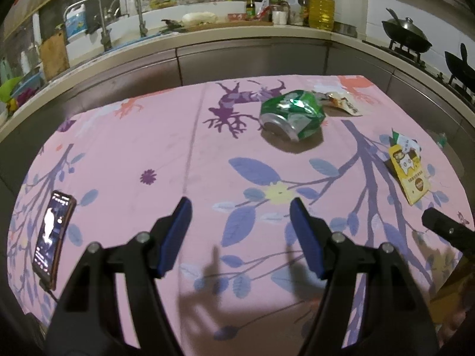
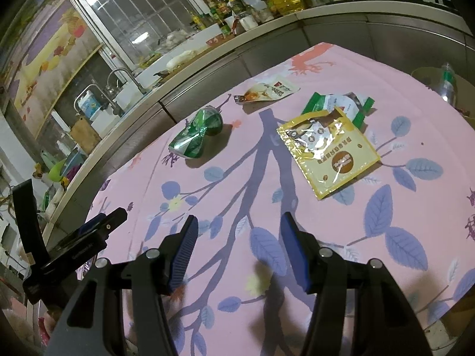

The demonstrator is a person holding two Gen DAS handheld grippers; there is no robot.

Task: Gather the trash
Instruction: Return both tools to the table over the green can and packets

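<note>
The left gripper (image 1: 240, 207) hangs above the table with its two blue-padded fingers (image 1: 175, 234) spread wide and nothing between them. The right gripper (image 2: 237, 222) hangs the same way, jaws wide apart and empty. The two sit side by side, each showing at the edge of the other's view.

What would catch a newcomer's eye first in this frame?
The crushed green can lies on its side on the pink floral tablecloth, toward the far edge. To its right lies a yellow snack pouch overlapping a green-and-white wrapper, with another pale wrapper beyond. Both the left hand-held gripper and right hand-held gripper hover open and empty; a lit phone lies at the cloth's left edge.
</note>
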